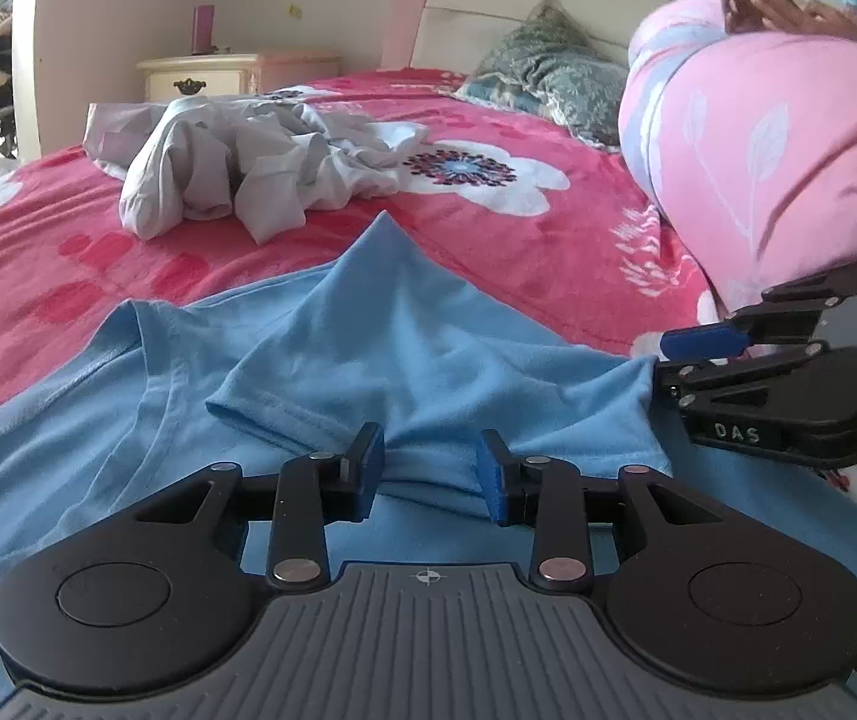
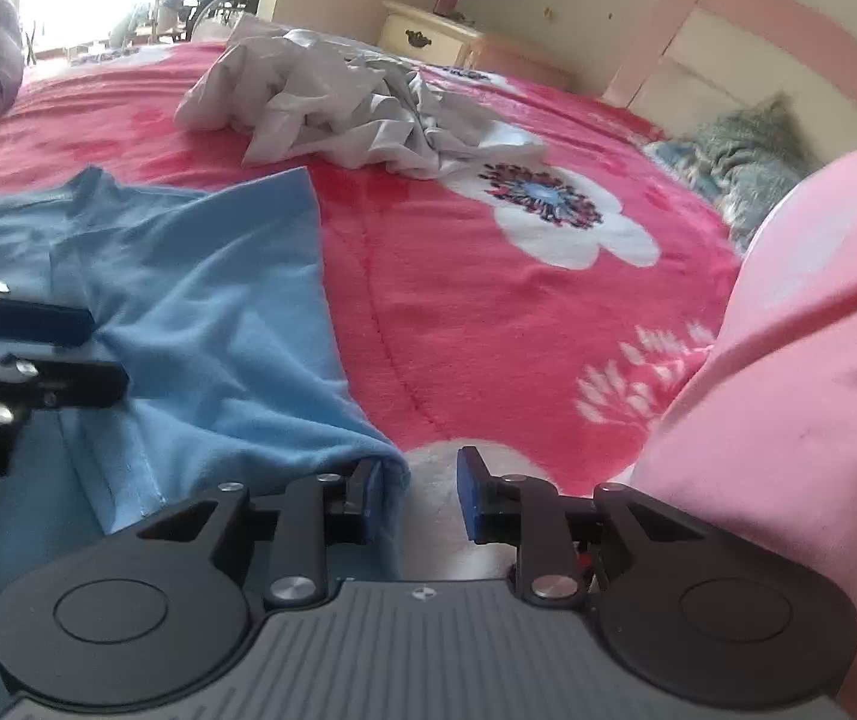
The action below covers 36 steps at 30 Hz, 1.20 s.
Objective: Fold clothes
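**Blue T-shirt on floral bed, both grippers released**

Light blue T-shirt (image 1: 320, 354): spread on red floral blanket (image 1: 548, 252), sleeve folded inward. Left gripper (image 1: 431, 471): jaws partly apart, over folded cloth, pads not pressing. Right gripper (image 2: 419, 495): jaws partly apart at sleeve edge, gripping nothing. Crumpled grey garment (image 1: 248, 168): well apart, farther up bed.

The letters "DAS" are printed in pale capitals on the black body of the right claw (image 1: 665, 357), as seen from the left wrist view, on a small plate at its lower edge. No other text, label, brand, number or sign can be read in either view.
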### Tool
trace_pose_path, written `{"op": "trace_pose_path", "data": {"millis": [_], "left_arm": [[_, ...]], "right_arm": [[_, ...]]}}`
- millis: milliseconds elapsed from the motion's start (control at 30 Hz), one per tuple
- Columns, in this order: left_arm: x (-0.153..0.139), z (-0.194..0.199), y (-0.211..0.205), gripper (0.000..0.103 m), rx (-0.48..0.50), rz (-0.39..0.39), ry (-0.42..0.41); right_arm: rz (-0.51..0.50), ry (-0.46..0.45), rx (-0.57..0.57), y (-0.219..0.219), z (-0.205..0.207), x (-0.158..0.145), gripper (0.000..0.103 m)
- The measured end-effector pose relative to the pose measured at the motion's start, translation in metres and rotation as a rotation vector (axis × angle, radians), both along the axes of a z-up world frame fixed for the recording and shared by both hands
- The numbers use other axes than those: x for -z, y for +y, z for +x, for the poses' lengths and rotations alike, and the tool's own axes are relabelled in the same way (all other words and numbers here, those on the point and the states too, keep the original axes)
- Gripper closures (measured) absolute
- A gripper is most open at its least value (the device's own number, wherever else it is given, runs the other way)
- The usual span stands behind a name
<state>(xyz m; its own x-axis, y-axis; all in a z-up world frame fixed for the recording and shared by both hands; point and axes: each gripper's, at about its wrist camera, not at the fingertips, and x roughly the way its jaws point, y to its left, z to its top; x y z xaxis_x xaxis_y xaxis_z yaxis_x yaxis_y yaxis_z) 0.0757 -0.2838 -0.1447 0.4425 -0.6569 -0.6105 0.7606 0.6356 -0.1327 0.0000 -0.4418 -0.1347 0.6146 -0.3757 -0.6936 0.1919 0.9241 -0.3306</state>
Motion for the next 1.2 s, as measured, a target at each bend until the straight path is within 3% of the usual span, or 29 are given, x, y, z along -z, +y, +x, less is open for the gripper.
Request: {"op": "trace_pose_path", "data": {"millis": [133, 333, 467, 533, 667, 767, 867, 1000, 1100, 1200], "left_arm": [[-0.001, 0.0, 0.002, 0.069, 0.005, -0.009, 0.003], [-0.003, 0.004, 0.007, 0.068, 0.008, -0.026, 0.019], [-0.015, 0.002, 0.02, 0.068, -0.043, -0.091, 0.012], [-0.024, -0.008, 0.02, 0.064, 0.015, -0.134, -0.006], [-0.029, -0.033, 0.0, 0.062, 0.18, -0.113, -0.032], [-0.015, -0.042, -0.013, 0.062, 0.28, -0.065, 0.035], [-0.005, -0.049, -0.018, 0.063, 0.359, -0.019, 0.068], [-0.005, -0.054, -0.012, 0.063, 0.408, -0.005, 0.068], [-0.01, -0.049, -0.004, 0.063, 0.407, -0.026, 0.087], [-0.018, -0.044, 0.006, 0.063, 0.398, -0.072, 0.093]], "right_arm": [[-0.05, 0.008, -0.021, 0.004, -0.009, 0.001, 0.076], [-0.16, 0.114, -0.117, 0.013, -0.016, -0.001, 0.076], [-0.244, 0.168, -0.156, 0.023, -0.024, -0.006, 0.081], [-0.198, 0.112, -0.156, 0.026, -0.028, -0.022, 0.081], [-0.029, 0.021, -0.16, 0.022, -0.012, -0.048, 0.085], [0.107, 0.036, -0.172, 0.015, 0.007, -0.049, 0.088], [0.253, 0.147, -0.102, -0.001, 0.018, -0.029, 0.089], [0.265, 0.204, -0.037, -0.013, 0.008, -0.021, 0.089], [0.271, 0.134, -0.061, -0.011, 0.0, -0.04, 0.089], [0.302, 0.063, -0.158, -0.001, -0.002, -0.049, 0.089]]}}
